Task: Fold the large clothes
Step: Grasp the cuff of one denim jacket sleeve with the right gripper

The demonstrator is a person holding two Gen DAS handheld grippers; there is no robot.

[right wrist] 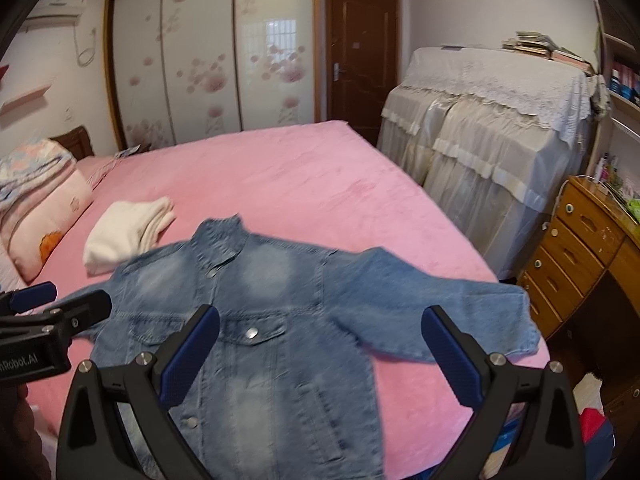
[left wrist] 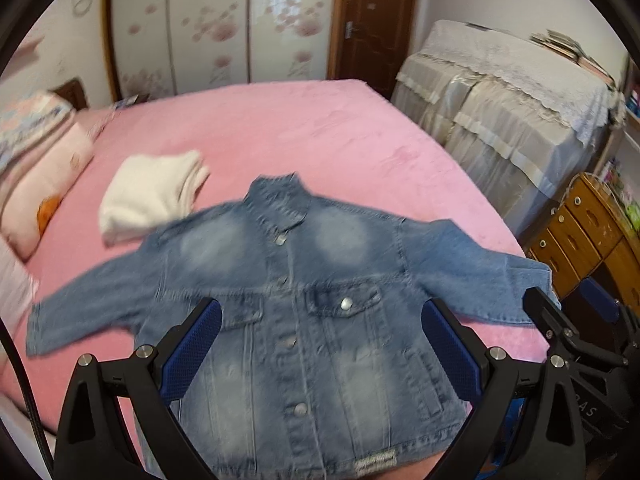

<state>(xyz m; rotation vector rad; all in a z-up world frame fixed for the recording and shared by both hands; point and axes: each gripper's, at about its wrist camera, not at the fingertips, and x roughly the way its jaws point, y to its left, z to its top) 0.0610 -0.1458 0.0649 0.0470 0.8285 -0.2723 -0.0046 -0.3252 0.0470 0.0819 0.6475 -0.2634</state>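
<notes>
Faded blue denim jacket (left wrist: 304,320) lies front-up, buttoned, sleeves spread, at the near edge of a plush pink bed (left wrist: 320,128); its hem is cut off and its outline blurred. Left gripper (left wrist: 322,344) and right gripper (right wrist: 320,346) hover above it, fingers spread wide, holding nothing. A folded cream garment (left wrist: 154,196) touches the jacket's shoulder; bare bedding lies beyond
</notes>
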